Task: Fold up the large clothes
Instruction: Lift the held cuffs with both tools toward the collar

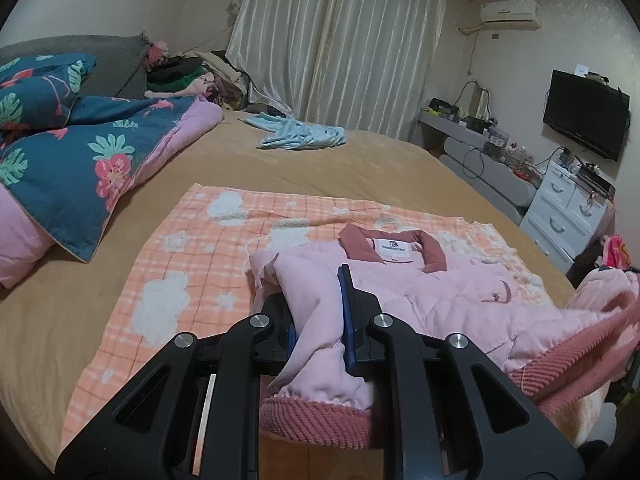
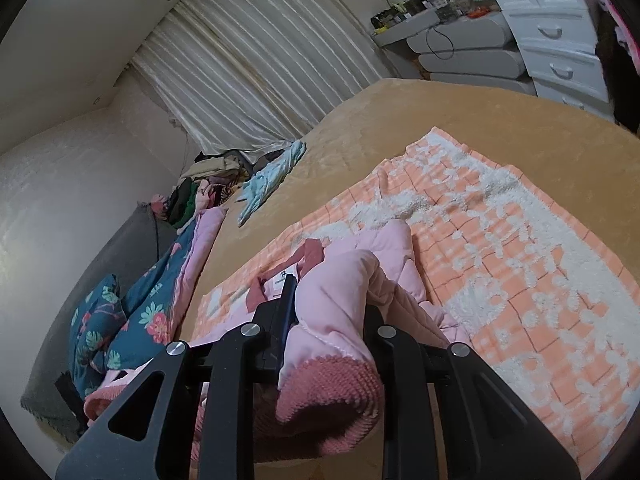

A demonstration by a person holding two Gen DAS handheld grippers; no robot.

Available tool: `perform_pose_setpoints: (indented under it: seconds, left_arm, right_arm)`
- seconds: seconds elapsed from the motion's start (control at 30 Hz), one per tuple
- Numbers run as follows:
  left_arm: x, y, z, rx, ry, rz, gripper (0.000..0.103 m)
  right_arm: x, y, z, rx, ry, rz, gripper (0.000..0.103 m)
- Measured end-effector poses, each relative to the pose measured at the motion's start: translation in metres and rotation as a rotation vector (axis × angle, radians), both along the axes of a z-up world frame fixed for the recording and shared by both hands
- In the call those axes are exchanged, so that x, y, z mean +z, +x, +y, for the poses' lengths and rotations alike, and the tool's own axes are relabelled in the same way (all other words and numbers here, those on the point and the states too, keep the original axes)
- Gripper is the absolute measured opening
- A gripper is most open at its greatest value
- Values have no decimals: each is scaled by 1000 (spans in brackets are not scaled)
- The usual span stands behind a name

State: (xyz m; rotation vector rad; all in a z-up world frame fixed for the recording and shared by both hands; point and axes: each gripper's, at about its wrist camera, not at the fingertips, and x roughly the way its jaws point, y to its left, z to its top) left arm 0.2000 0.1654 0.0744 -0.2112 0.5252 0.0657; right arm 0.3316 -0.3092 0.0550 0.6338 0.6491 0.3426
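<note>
Between our left gripper's (image 1: 320, 312) blue-padded fingers (image 1: 347, 320) we clench a bunched fold of the pink quilted jacket (image 1: 452, 304); the pad on the other side is mostly buried under fabric, and the ribbed dusty-rose cuff (image 1: 316, 420) hangs below, covering the base of the jaws. Our right gripper (image 2: 330, 300) is likewise clamped on a thick roll of the same jacket (image 2: 340, 292). Here the right-hand finger is wholly hidden behind the padding, only the left one (image 2: 287, 300) shows, and a second ribbed cuff (image 2: 328, 404) droops over the mechanism.

The jacket's lower part is cut off by the frame edges and our tools, so we cannot make out its hem. In the left wrist view its darker rose collar (image 1: 394, 250), with a white label whose print is too small to read, points away from us toward the curtain (image 1: 340, 40); the jacket's long axis runs from us toward that collar.

It lies on an orange checked blanket (image 1: 192, 248) with white fluffy patches, spread on the tan bedspread (image 1: 320, 168). Farther off lie a light blue garment (image 1: 300, 136) and a floral teal quilt (image 1: 80, 152).
</note>
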Motion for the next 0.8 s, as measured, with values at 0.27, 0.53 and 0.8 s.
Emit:
perform_pose_setpoints:
  seconds: [0.27, 0.53, 0.8]
  left_arm:
    - [-6, 18, 3, 3, 9, 15, 10]
    - [-13, 34, 8, 4, -2, 34, 10]
    - [-20, 47, 15, 3, -31, 50, 10]
  right_arm:
    - [-13, 28, -4, 8, 94, 58, 26]
    - [-25, 46, -16, 53, 296, 67, 50]
    - [-10, 23, -42, 8, 361, -134, 84]
